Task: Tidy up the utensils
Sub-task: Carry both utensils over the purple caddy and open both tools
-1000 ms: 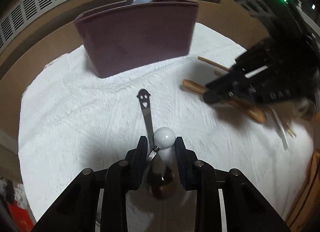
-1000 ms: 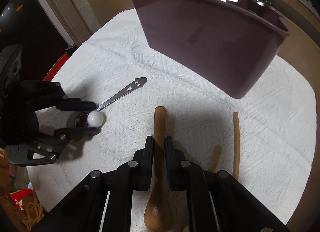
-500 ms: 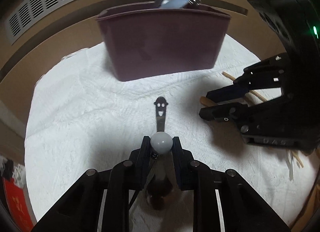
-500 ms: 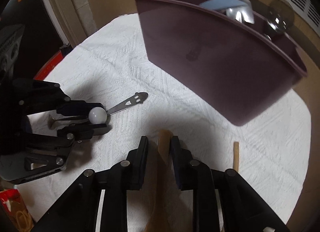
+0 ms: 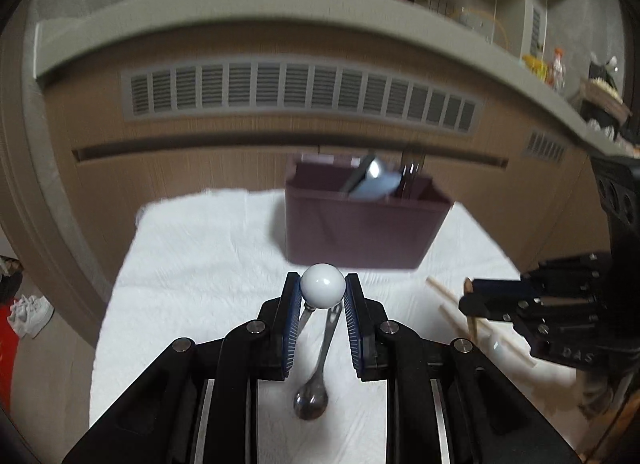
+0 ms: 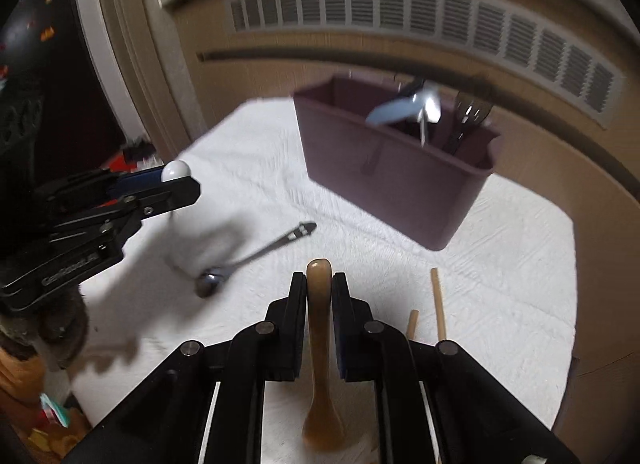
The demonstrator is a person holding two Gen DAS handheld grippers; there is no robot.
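My left gripper (image 5: 322, 292) is shut on a utensil with a white ball end (image 5: 322, 291), lifted above the white cloth (image 5: 208, 264); it also shows in the right wrist view (image 6: 176, 179). A metal spoon (image 6: 248, 260) with a face-shaped handle end lies on the cloth below it, and also shows in the left wrist view (image 5: 314, 396). My right gripper (image 6: 319, 284) is shut on a wooden spoon (image 6: 320, 344), handle end forward, bowl hanging down. A maroon utensil bin (image 5: 360, 223) stands at the back with several utensils in it, also in the right wrist view (image 6: 392, 179).
Wooden chopsticks (image 6: 438, 304) lie on the cloth to the right of the wooden spoon. The cloth covers a small table; its edges drop off left and right. A wooden cabinet with a vent grille (image 5: 300, 91) stands behind the bin.
Both grippers have risen off the cloth. The left lifted the white-ball utensil, leaving the metal spoon lying. The right closed on the wooden spoon and lifted it.
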